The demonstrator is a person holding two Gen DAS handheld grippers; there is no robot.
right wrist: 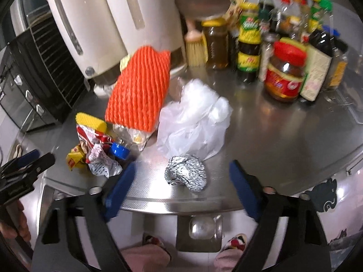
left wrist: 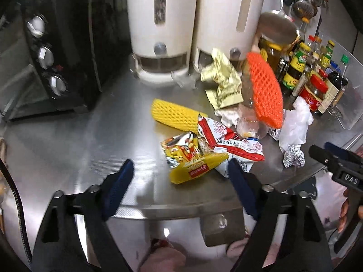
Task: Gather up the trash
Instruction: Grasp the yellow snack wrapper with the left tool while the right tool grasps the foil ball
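On the near edge of the steel table (right wrist: 261, 136), trash lot, uncollected: foil ball (right wrist: 186, 175), nearest item, lying between the right gripper (right wrist: 181, 176) fingers, which stand wide apart and touch nothing; white plastic bag (right wrist: 195, 117) just beyond it; orange foam net (right wrist: 139, 95) over a clear bottle with blue cap (right wrist: 119, 151), to the left; yellow foam net (left wrist: 175, 115); red-and-white wrapper (left wrist: 226, 140) printed with Chinese characters, only "有限公司" legible; yellow snack wrapper (left wrist: 192, 165) with a red round logo, text too small to read; crumpled gold wrapper (left wrist: 223, 79), far side. Left gripper (left wrist: 181, 176), fingers likewise wide apart and empty, poised at the table edge with the yellow snack wrapper just ahead. Step in hand, by appearance: approach for a first pick, nothing yet lifted. Next move likely calls for advancing the right gripper around the foil ball and closing gently, since foil crushes. Background, not trash: two white dispensers (left wrist: 158, 22), black oven (left wrist: 45, 56), condiment jars (right wrist: 287, 72) with labels blurred. Marking "DAS" visible on the right gripper body.
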